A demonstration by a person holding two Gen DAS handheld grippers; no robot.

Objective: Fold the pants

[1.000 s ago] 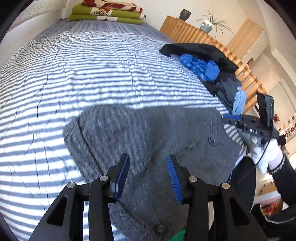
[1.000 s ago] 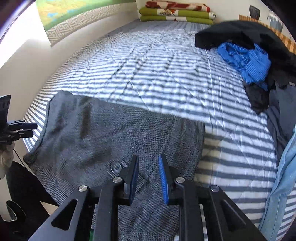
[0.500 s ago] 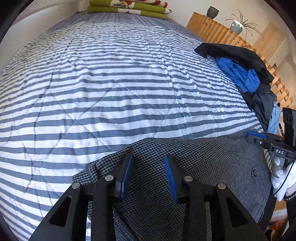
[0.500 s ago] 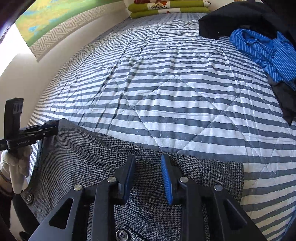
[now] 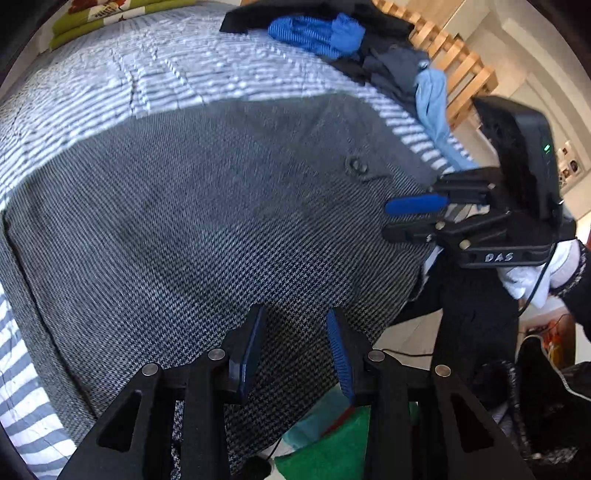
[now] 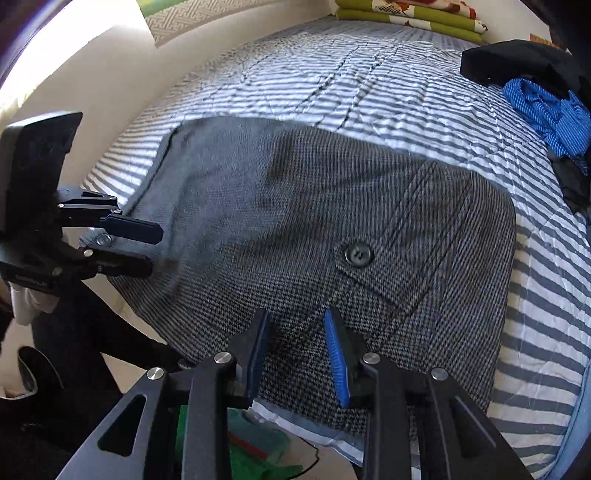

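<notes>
Grey houndstooth pants (image 5: pixel 203 203) lie folded flat on the striped bed (image 5: pixel 155 77), close to its near edge. A dark button (image 6: pixel 358 255) shows on a pocket flap of the pants (image 6: pixel 295 206). My left gripper (image 5: pixel 295 317) hovers open over the near edge of the pants, with nothing between its blue pads. My right gripper (image 6: pixel 297 317) hangs open over the same edge, further right, also holding nothing. Each appears in the other's view: the right gripper (image 5: pixel 410 218) at the pants' right end, the left gripper (image 6: pixel 147 247) at their left end.
A heap of clothes lies along the bed's right side: a black jacket (image 6: pixel 517 62), a blue striped shirt (image 6: pixel 546 110), a light blue garment (image 5: pixel 432 96). Green folded bedding (image 6: pixel 406 18) sits at the head. A wooden slatted rail (image 5: pixel 454 55) runs behind the heap. Green cloth (image 5: pixel 332 454) lies on the floor below.
Both grippers have drawn back from the far edge of the pants to the near edge of the bed. The right jaws stand wider apart. The pants lie where they were.
</notes>
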